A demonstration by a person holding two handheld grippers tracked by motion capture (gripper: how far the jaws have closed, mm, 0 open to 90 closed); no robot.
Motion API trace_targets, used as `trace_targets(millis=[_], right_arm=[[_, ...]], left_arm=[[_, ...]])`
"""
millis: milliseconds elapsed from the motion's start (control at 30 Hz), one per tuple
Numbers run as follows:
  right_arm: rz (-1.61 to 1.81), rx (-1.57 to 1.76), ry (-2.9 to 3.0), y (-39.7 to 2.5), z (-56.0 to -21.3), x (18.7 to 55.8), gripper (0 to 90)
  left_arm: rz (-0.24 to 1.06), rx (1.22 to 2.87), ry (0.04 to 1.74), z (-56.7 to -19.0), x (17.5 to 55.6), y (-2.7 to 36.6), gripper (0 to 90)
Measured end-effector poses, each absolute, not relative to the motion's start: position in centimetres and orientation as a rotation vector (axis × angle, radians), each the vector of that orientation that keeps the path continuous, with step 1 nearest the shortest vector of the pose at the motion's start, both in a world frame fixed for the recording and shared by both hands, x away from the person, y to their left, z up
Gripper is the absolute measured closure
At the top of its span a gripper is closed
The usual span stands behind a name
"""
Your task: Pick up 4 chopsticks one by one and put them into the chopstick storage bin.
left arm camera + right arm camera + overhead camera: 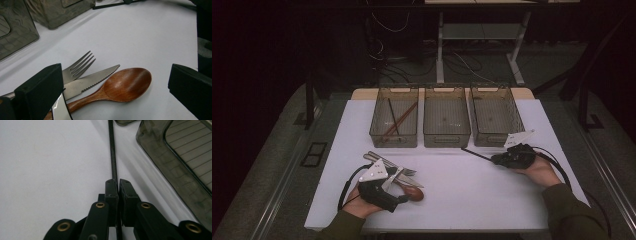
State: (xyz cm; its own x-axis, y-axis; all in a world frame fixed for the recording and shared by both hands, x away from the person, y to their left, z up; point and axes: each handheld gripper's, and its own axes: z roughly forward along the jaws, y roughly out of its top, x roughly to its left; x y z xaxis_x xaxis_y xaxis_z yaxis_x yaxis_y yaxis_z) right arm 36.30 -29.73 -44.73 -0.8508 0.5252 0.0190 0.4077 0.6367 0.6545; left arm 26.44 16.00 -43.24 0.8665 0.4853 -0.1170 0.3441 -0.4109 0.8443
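A: Start at the black chopstick (113, 157). The right gripper (118, 185) has its jaws pinched tight on one end of it; the rest runs out ahead over the white table (462, 195), low to it, tip pointing toward the gap below the middle bin. From the high view the stick (476, 154) lies just in front of the bins, between the middle and right ones.

B: Step in hand?

A: Sorting cutlery into bins, by my reading. This stick is picked and on its way. The left bin (374, 131) already holds two long sticks, one dark, one brown, lying crossed, so that is likely its home. The next move calls for carrying it left across the bin fronts, lifting clear of the rims, and turning it lengthwise before letting go.

B: Other bins?

A: Middle bin (447, 138) and right bin (514, 127) look empty, mesh floors bare, though the walls are smoky.

B: Left side?

A: Left gripper (115, 82), jaws spread wide, holding nothing, hovers over a small pile near the table's front: wooden spoon (125, 85), serrated knife (92, 81) lying across its handle, fork (78, 66) behind. Whether more pieces lie beneath, I cannot tell.
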Motion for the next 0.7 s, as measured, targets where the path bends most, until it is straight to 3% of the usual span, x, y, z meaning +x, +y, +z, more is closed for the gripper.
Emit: trace_targets(millis=[700], right_arm=[[1.083, 0.772, 2.701, -30.6, -43.0, 35.6, 85.5]], left_arm=[[0.181, 2.038, 0.602, -43.2, 26.4, 16.0, 0.0]])
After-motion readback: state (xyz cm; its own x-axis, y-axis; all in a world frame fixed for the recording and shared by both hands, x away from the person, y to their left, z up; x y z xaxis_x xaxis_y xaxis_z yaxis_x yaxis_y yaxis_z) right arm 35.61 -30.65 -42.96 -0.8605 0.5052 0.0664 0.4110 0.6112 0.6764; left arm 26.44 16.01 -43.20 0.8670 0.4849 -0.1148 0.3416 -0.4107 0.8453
